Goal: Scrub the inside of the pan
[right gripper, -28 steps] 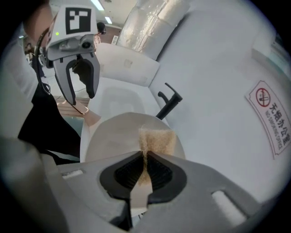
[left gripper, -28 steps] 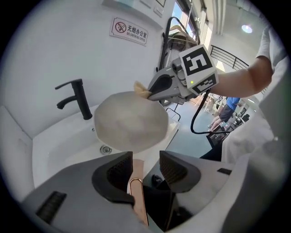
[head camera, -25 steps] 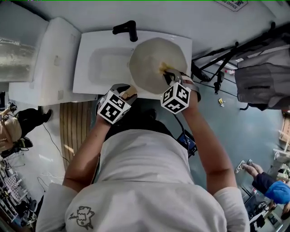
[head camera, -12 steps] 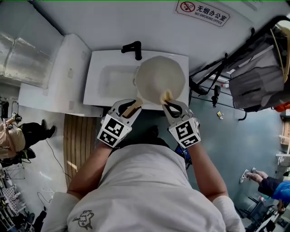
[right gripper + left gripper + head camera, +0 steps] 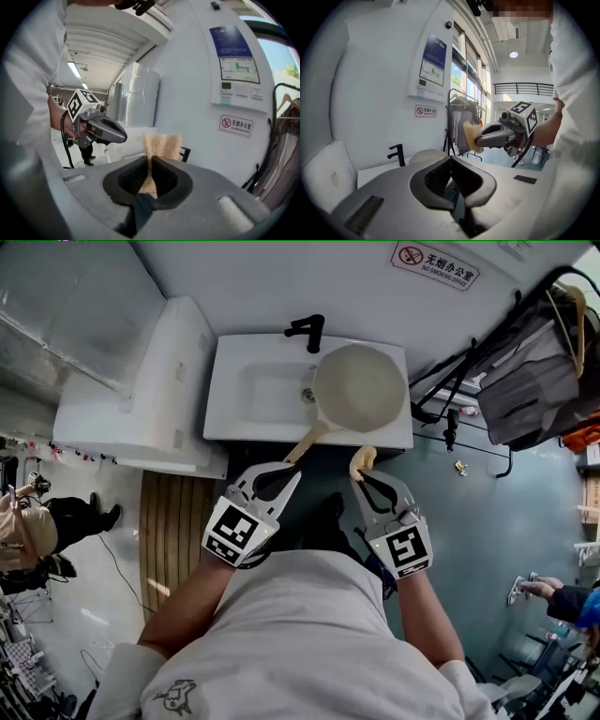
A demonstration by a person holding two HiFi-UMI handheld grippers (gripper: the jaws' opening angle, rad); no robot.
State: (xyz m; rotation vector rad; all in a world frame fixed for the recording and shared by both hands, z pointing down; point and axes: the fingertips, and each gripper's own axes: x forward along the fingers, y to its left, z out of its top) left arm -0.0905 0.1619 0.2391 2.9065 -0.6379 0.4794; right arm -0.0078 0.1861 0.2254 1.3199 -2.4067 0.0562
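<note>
Head view: pan (image 5: 361,388) on sink (image 5: 251,395), faucet (image 5: 309,331) behind.

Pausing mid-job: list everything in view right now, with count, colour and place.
pan: one, cream with a wooden handle, over the sink's right side, handle towards the person
sink: one, white, against the wall
tap: one, black, at the sink's back edge
sponge: one, tan, held clear of the pan
sign: one, red and white, on the wall
slatted mat: one, wooden, on the floor at left
clothes rack: one, black with grey garments, at right
left gripper: grey, fingers just closed, nothing between them
right gripper: grey, fingers shut on the sponge
</note>
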